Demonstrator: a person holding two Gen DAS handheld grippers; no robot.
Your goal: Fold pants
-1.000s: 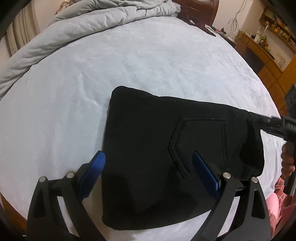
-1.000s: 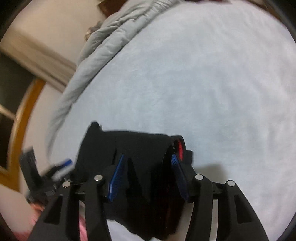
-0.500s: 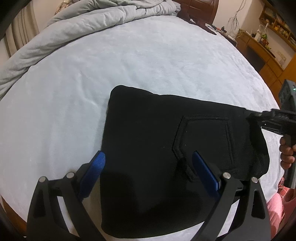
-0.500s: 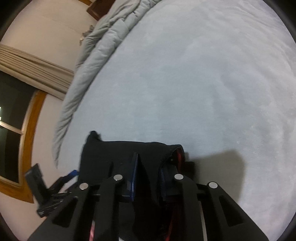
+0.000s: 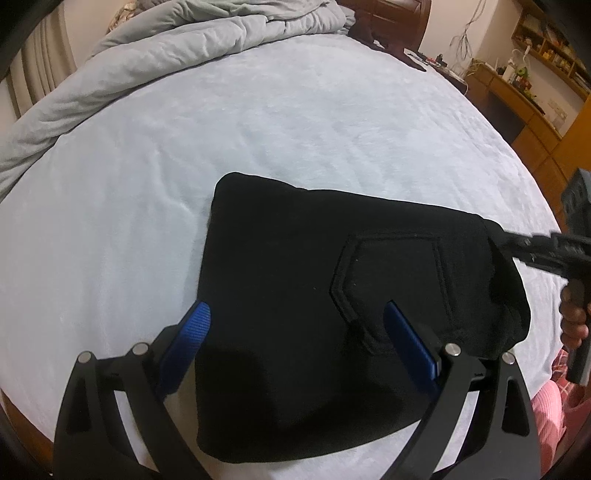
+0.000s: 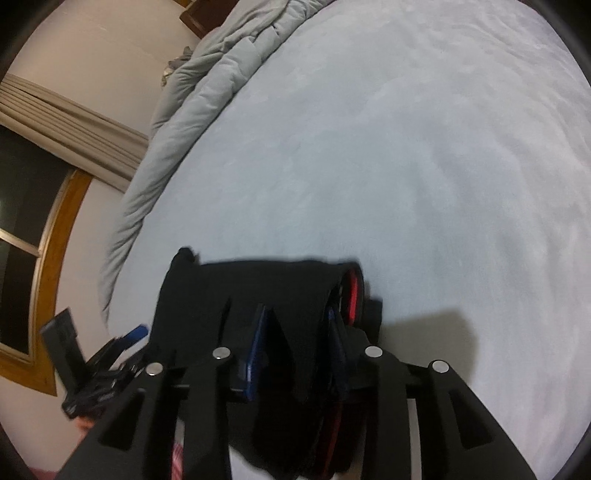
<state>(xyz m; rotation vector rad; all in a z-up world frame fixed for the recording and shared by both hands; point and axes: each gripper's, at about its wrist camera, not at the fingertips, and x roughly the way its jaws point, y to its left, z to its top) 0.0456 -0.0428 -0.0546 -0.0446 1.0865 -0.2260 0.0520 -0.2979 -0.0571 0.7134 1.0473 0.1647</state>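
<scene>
The black pants point(image 5: 332, 295) lie folded into a thick rectangle on the pale blue bed point(image 5: 258, 129), back pocket facing up. My left gripper point(image 5: 295, 325) is open above their near edge, blue pads spread wide, holding nothing. My right gripper point(image 6: 295, 332) is shut on the waistband end of the pants point(image 6: 258, 291), where a red inner lining point(image 6: 352, 291) shows. In the left wrist view the right gripper point(image 5: 517, 243) reaches in from the right onto that same end.
A rumpled grey duvet point(image 5: 166, 48) is piled along the far side of the bed. A dark wooden headboard point(image 5: 391, 18) and wooden shelves point(image 5: 535, 85) stand beyond. A curtain and window frame point(image 6: 55, 206) are at the left.
My right gripper closed from open onto the waistband end of the pants. The left gripper stayed open and nearly still.
</scene>
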